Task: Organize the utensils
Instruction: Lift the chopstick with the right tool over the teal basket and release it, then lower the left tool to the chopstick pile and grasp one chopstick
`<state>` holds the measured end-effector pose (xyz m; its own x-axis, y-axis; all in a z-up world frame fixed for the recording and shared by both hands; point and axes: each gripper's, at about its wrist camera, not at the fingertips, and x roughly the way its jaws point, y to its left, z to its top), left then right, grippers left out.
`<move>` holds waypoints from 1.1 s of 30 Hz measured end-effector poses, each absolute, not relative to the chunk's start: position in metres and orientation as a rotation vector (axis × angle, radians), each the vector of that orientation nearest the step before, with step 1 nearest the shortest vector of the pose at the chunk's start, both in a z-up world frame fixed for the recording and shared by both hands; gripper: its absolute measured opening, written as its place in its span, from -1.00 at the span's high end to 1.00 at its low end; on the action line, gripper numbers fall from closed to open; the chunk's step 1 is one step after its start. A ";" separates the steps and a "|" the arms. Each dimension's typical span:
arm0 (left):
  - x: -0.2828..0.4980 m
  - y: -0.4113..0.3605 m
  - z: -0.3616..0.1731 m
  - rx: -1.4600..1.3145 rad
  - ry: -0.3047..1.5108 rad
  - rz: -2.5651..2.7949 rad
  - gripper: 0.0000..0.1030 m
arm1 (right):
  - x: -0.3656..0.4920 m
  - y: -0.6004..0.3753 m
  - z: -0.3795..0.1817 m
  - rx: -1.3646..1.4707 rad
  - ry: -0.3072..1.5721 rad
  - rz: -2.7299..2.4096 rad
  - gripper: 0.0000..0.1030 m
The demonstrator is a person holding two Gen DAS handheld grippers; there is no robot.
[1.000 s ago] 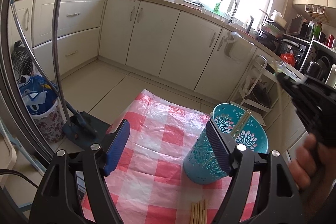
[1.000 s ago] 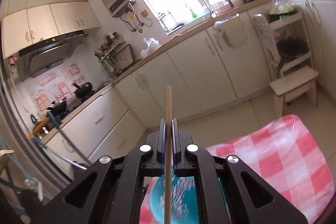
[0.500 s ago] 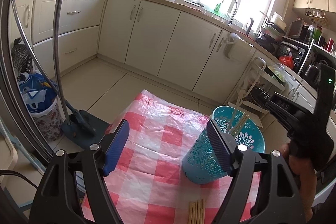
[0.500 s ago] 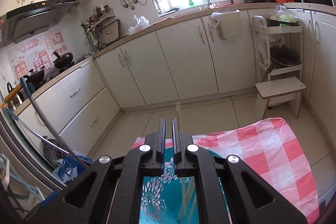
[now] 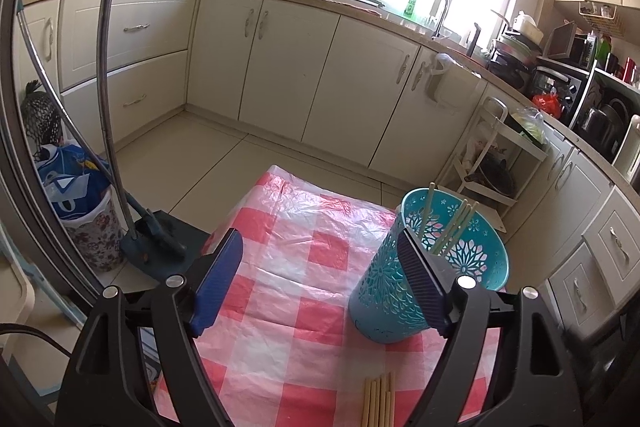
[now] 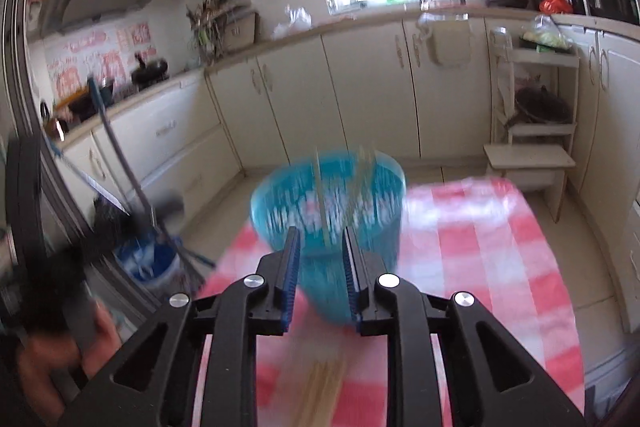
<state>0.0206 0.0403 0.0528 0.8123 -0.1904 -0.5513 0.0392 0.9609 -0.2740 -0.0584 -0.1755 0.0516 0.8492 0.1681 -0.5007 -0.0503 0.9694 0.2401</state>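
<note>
Standing upright: teal cut-out holder | pale chopsticks leaning inside

glossy plastic tablecloth, wooden chopsticks

Teal cutout holder upright on checked cloth, chopsticks leaning inside; loose chopstick bundle lying nearby.

Black fingers — blue pads, silver screws
</note>
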 end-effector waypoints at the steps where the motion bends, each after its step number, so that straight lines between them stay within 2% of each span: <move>1: 0.020 0.038 0.051 -0.248 0.615 -0.125 -0.48 | -0.065 -0.175 0.033 0.212 0.586 0.116 0.57; 6: 0.018 0.028 0.041 -0.189 0.643 -0.127 -0.51 | -0.062 -0.175 -0.027 0.266 0.804 0.141 0.61; 12: 0.017 0.019 0.025 -0.120 0.683 -0.129 -0.52 | -0.067 -0.167 -0.054 0.226 0.910 0.174 0.62; 23: 0.005 0.004 -0.017 0.004 0.808 -0.188 -0.53 | -0.072 -0.151 -0.073 0.142 0.964 0.167 0.63; 33: -0.008 -0.017 -0.064 0.149 0.949 -0.261 -0.53 | -0.065 -0.153 -0.075 0.089 0.954 0.146 0.81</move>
<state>-0.0076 -0.0168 -0.0645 0.5546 -0.1550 -0.8175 0.2847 0.9585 0.0115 -0.0651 -0.1526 -0.0755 0.5700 0.1634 -0.8053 -0.0848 0.9865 0.1402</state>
